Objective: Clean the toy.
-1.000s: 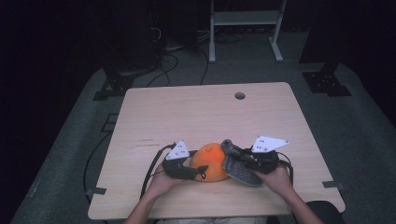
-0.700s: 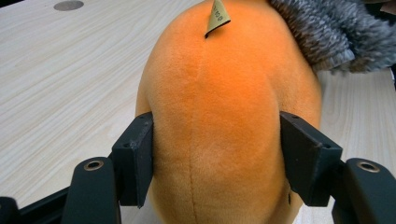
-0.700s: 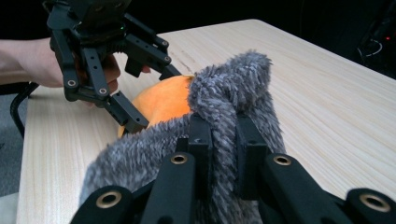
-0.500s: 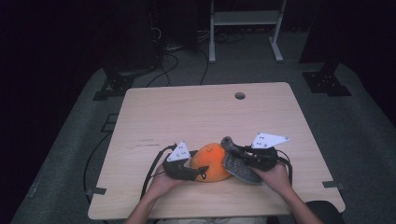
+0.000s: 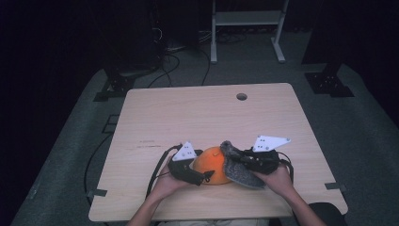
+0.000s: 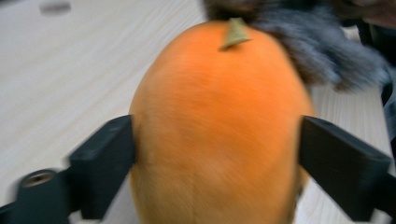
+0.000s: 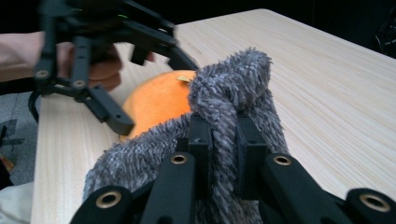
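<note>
R gripper (image 7: 219, 149) fingers are pinched tight on a fold of the grey fuzzy cloth (image 7: 233, 88); the pile bunches up between the two pads and the rest of the cloth drapes down twd the person's side. L gripper (image 6: 217, 154) fingers have just been opening and now stand wide, one each side of the orange ball (image 6: 215, 126). In the L gripper view the pads sit right at its flanks, but the pic is blurred, so can't tell if they press on it or only flank it. The ball has a small green stem tab on top and lies on the counter (image 5: 188, 117) near the person's edge, about mid-width. The cloth touches the ball's R side and laps partly over it by the stem; seen from the high view, cloth (image 5: 237, 167) is btwn ball (image 5: 211, 162) and R gripper (image 5: 256, 160), w/ L gripper (image 5: 190, 172) hard against the ball's L side. No box, bowl or other holder here: ball and cloth rest on bare wood. A round cable hole sits far side of the counter.
</note>
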Available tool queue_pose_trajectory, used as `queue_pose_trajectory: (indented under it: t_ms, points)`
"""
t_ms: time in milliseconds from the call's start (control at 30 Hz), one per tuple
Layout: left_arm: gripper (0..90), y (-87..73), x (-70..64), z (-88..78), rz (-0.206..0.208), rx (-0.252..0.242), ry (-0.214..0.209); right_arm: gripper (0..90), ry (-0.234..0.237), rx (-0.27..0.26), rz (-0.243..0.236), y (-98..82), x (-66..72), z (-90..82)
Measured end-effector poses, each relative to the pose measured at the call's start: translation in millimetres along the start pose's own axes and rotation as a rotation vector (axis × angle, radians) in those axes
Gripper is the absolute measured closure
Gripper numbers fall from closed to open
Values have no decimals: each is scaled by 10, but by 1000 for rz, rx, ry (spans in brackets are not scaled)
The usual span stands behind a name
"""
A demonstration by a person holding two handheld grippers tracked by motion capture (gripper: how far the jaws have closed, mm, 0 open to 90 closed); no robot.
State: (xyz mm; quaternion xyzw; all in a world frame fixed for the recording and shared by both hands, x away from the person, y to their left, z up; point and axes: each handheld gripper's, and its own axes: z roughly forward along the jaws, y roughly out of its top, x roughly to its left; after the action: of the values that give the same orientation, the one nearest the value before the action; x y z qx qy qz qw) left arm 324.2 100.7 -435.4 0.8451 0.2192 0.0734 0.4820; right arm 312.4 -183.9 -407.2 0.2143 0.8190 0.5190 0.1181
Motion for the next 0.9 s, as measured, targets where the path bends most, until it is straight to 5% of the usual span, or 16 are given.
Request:
queue_pose_trajectory:
  t_ms: [100, 200, 300, 367, 433, 533, 567, 633, 700, 800, 900]
  points:
    - [189, 5, -2, 33, 7, 7, 22, 788, -2, -4, -11, 25, 21, 9]
    - [325, 70, -102, -1, 102, -24, 132, 788, -31, -24, -14, 58, 9, 7]
    - [352, 103, -204, 8, 217, -20, 247, 788, -63, -41, -34, 100, 19, 13]
    - [344, 87, -230, 28, 249, 1, 245, 788, -52, -32, -38, 107, 37, 51]
    - [288, 56, -205, 22, 231, -11, 207, 789, -48, -20, -34, 84, 29, 83]
    - [172, 56, -98, -20, 110, -49, 129, 789, -51, -9, -20, 46, -22, 71]
    - [144, 66, -41, -33, 12, -78, 81, 789, -54, -3, -14, 33, -31, 64]
    - [155, 77, -7, -39, -53, -91, 71, 789, -47, -5, -7, 20, -30, 60]
    - [293, 67, -62, -18, 28, -62, 121, 788, -47, -9, -20, 48, 17, 66]
    - [369, 59, -160, -2, 122, -50, 139, 789, -38, -20, -47, 106, 84, 92]
    - [372, 63, -177, -5, 144, -41, 143, 788, -39, -18, -57, 123, 87, 106]
